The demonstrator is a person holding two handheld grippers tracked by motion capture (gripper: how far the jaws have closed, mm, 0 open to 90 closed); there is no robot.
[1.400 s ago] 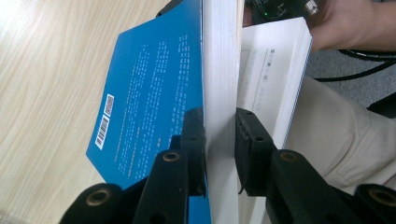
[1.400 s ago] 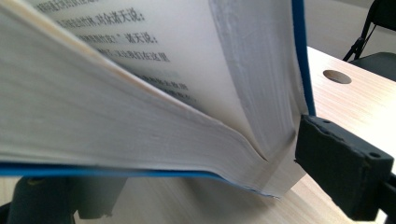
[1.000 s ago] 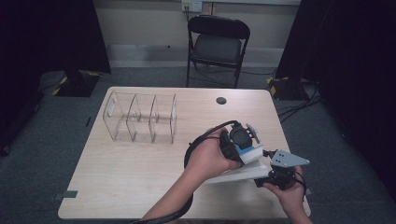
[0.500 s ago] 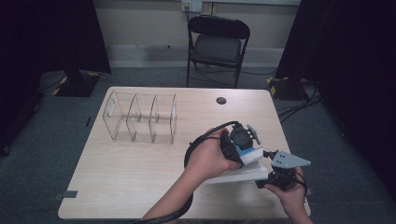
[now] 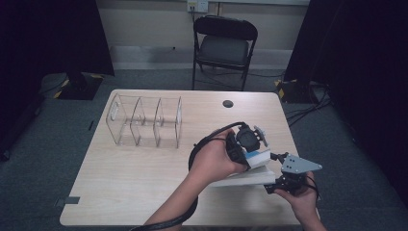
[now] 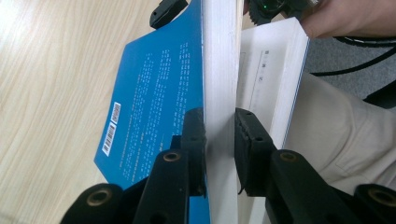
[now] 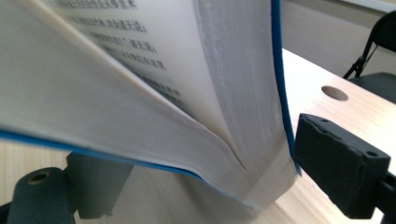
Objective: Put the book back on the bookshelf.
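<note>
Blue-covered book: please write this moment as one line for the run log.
object: blue-covered paperback book, opened | left gripper: shut on a block of pages | right gripper: jaws around spine corner, grip unclear | place: light wooden table

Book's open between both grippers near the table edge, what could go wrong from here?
The left gripper pinches only part of the book's pages, so they could slip out or crease. The right gripper has the spine end between its jaws; whether the pads press it is unclear, so that end may drop. The book sits near the table's near edge.
</note>
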